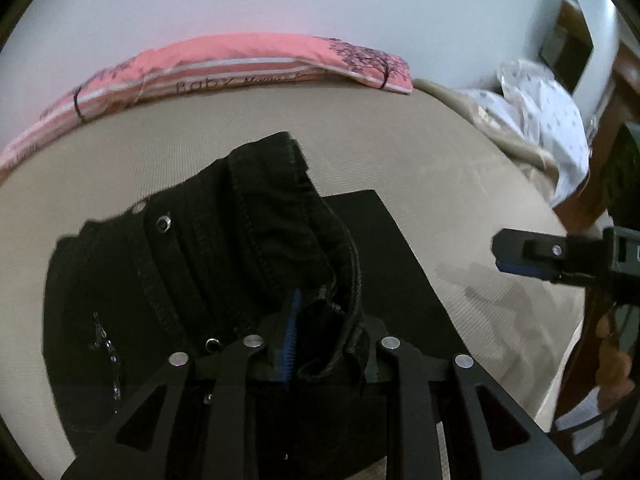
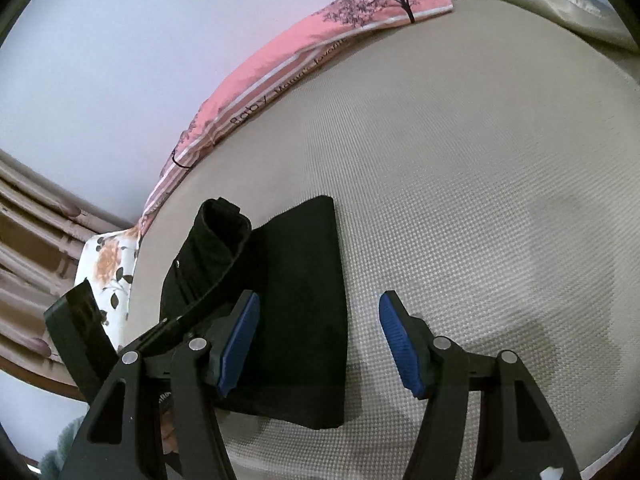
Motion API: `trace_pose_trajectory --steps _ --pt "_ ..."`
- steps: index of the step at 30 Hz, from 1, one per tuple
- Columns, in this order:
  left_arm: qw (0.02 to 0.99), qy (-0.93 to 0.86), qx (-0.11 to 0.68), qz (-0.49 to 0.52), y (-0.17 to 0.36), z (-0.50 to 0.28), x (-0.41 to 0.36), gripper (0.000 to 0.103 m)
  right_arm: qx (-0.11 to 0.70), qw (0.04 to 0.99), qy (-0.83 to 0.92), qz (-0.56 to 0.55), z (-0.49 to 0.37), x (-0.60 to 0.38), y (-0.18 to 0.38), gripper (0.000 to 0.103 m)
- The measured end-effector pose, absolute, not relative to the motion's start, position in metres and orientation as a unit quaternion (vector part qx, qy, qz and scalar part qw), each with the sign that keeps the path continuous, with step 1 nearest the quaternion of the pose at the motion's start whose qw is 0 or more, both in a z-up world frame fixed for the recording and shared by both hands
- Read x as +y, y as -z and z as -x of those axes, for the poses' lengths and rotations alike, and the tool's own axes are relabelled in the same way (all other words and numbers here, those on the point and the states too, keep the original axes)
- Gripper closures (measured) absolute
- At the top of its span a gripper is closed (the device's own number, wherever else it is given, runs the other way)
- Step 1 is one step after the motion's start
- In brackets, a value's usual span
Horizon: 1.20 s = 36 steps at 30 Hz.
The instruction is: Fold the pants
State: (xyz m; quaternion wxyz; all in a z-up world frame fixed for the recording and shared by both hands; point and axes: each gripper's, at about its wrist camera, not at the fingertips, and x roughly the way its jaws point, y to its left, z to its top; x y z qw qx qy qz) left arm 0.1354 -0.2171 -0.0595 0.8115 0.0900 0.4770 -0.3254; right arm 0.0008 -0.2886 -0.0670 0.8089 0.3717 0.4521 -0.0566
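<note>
Black jeans lie on the tan bed, near its left edge, below the pink pillow. One part lies flat, already folded. Your left gripper is pinching the thick waist end and holds it up over that flat part. Your right gripper is spread wide with nothing in it, over the flat part's right edge. You look to be in the middle of the last fold. Next, lay the waist end down neatly, so the edges line up, then let go.

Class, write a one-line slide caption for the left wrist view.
Left gripper pinches the black pants waistband over the beige mattress.
</note>
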Motion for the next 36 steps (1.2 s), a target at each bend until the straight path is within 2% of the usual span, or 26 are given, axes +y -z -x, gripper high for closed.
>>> trace_pose_trajectory --steps 1,3,5,11,15,21,26,29,31,33,34,36 --pt "0.812 0.326 0.475 -0.098 0.058 -0.134 -0.217 0.073 0.454 0.808 0.052 -0.372 -0.002 -0.288 0.068 0.043" --pt "0.802 0.344 0.48 -0.096 0.054 -0.131 -0.215 0.053 0.454 0.81 0.048 -0.369 -0.003 -0.286 0.067 0.043" --pt "0.797 0.355 0.482 -0.085 0.045 -0.125 -0.211 0.041 0.455 0.812 0.046 -0.362 -0.004 -0.285 0.065 0.043" --pt "0.821 0.363 0.429 -0.105 0.01 -0.109 -0.186 0.033 0.46 0.814 0.028 -0.353 -0.012 -0.28 0.064 0.042" --pt "0.843 0.296 0.441 -0.087 0.007 -0.128 -0.143 0.032 0.462 0.815 -0.024 -0.349 -0.031 -0.267 0.065 0.042" --pt "0.858 0.199 0.472 -0.046 0.023 -0.155 -0.078 0.032 0.483 0.807 -0.089 -0.328 -0.07 -0.242 0.076 0.059" --pt "0.852 0.161 0.498 -0.013 0.041 -0.165 -0.043 0.032 0.502 0.804 -0.083 -0.309 -0.096 -0.231 0.09 0.061" --pt "0.849 0.16 0.503 -0.008 0.046 -0.163 -0.036 0.032 0.515 0.795 -0.083 -0.309 -0.101 -0.226 0.101 0.065" --pt "0.85 0.158 0.503 -0.015 0.048 -0.163 -0.038 0.032 0.522 0.79 -0.091 -0.309 -0.1 -0.222 0.105 0.078" --pt "0.85 0.162 0.501 -0.015 0.048 -0.162 -0.041 0.032 0.521 0.795 -0.092 -0.296 -0.096 -0.216 0.103 0.081" --pt "0.85 0.164 0.5 -0.014 0.048 -0.162 -0.041 0.032 0.516 0.804 -0.093 -0.283 -0.092 -0.212 0.099 0.093" --pt "0.85 0.163 0.5 -0.016 0.048 -0.163 -0.043 0.032 0.502 0.814 -0.091 -0.277 -0.087 -0.21 0.089 0.095"
